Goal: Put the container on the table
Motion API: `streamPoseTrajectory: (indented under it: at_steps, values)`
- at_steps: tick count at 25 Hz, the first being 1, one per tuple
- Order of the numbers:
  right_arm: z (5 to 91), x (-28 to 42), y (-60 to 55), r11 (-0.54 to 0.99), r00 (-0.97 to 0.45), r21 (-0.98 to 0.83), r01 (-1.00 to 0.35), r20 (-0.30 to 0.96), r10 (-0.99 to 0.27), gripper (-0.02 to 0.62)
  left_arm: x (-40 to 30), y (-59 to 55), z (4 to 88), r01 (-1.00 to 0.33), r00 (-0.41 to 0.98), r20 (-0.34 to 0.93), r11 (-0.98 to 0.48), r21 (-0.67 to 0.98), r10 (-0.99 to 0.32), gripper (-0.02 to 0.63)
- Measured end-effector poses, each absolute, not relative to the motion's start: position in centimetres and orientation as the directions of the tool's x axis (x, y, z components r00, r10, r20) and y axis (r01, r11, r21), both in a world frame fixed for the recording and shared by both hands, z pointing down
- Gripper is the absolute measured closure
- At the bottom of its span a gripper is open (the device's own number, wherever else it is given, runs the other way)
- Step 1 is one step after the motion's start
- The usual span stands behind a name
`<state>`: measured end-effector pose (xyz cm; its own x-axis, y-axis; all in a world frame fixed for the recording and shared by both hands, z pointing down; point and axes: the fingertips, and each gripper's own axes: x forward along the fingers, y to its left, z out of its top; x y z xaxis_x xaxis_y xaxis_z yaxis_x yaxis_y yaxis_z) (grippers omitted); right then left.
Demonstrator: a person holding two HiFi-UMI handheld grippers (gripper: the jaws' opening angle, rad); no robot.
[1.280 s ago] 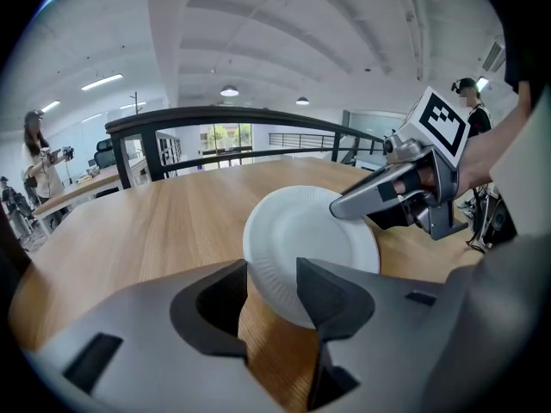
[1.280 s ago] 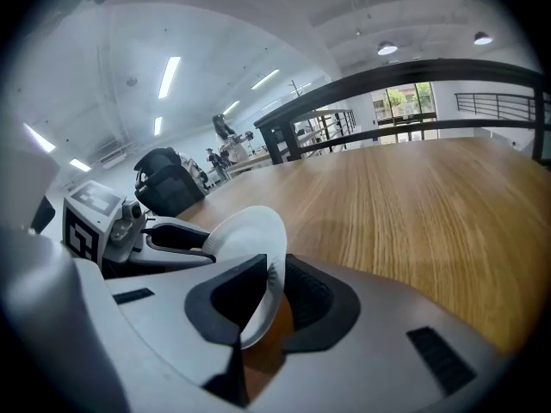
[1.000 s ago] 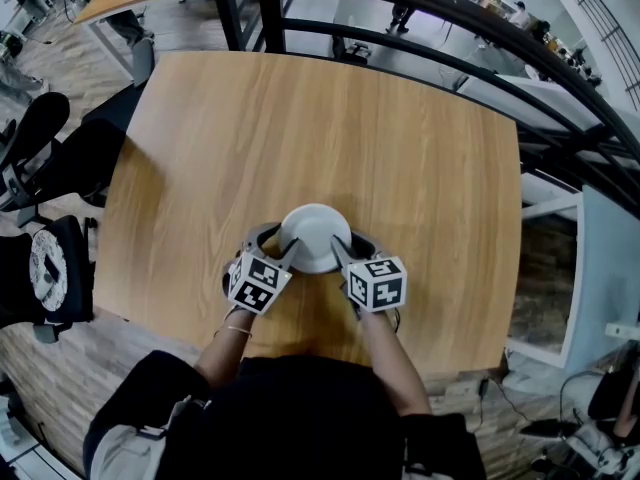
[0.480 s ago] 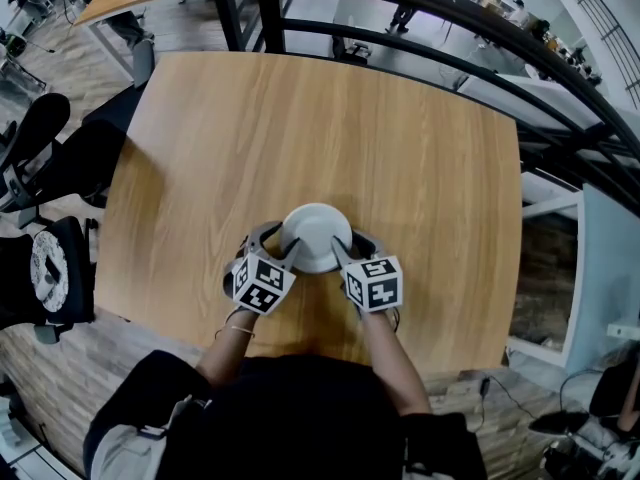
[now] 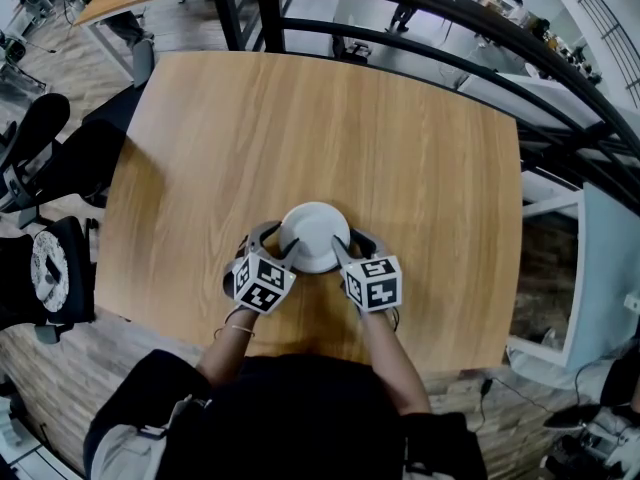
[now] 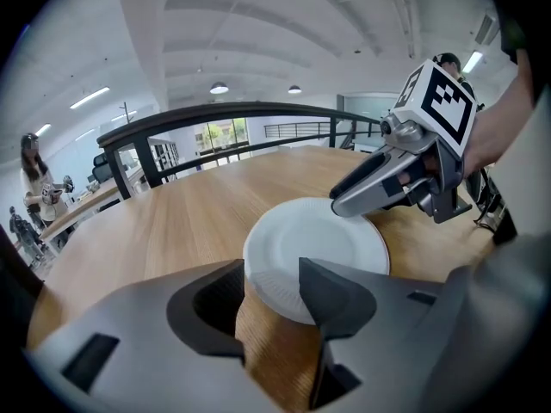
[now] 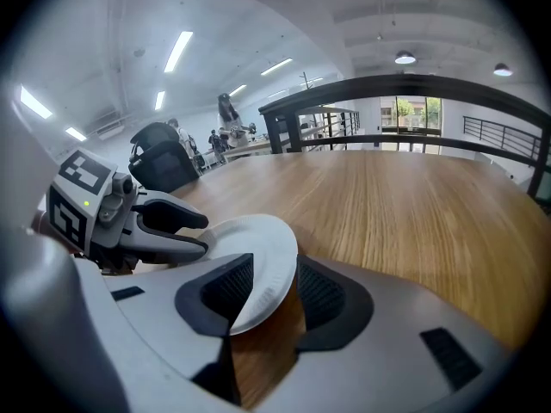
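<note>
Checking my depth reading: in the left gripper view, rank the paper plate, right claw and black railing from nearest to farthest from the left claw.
1. paper plate: rim between the left claw jaws.
2. right claw: across the plate, at right.
3. black railing: beyond the table and its far edge.
Both claws' jaws have just been opening, plate rim between each pair.

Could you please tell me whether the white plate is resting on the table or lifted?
Resting: the plate sits on the table, its near edge meeting the wood without a visible gap.
</note>
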<state>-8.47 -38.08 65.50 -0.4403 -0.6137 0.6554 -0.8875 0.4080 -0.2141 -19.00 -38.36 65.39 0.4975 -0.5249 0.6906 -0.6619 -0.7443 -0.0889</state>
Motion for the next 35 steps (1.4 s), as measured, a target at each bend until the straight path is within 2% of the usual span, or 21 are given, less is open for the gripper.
streamPoseTrajectory:
  at_steps: [9,11,17,21,35]
  values:
    - [64.2,-8.3,-38.2,0.405,-0.444,-0.214,-0.889,0.622,-0.645,0.447,-18.8,-38.8,63.4,-0.686,0.532,0.629,-0.724,-0.071,-0.566,0.422]
    - [63.7,-8.4,-38.1,0.407,-0.454,-0.226,-0.885,0.612,-0.647,0.479,-18.5,-38.8,62.1,-0.694,0.555,0.587,-0.717,-0.065,-0.59,0.425]
    - [61.3,-8.1,-37.8,0.41,-0.463,-0.228,-0.883,0.565,-0.683,0.532,-17.6,-38.4,59.1,-0.671,0.598,0.506,-0.733,-0.108,-0.622,0.508]
    - [59.7,-8.1,-37.4,0.415,-0.476,-0.24,-0.878,0.532,-0.7,0.549,-16.8,-37.4,57.1,-0.664,0.662,0.447,-0.748,-0.024,-0.602,0.569]
    - [53.7,-8.3,-34.8,0.451,-0.516,-0.251,-0.857,0.395,-0.76,0.558,-15.2,-34.2,52.0,-0.644,0.697,0.372,-0.764,-0.051,-0.612,0.571]
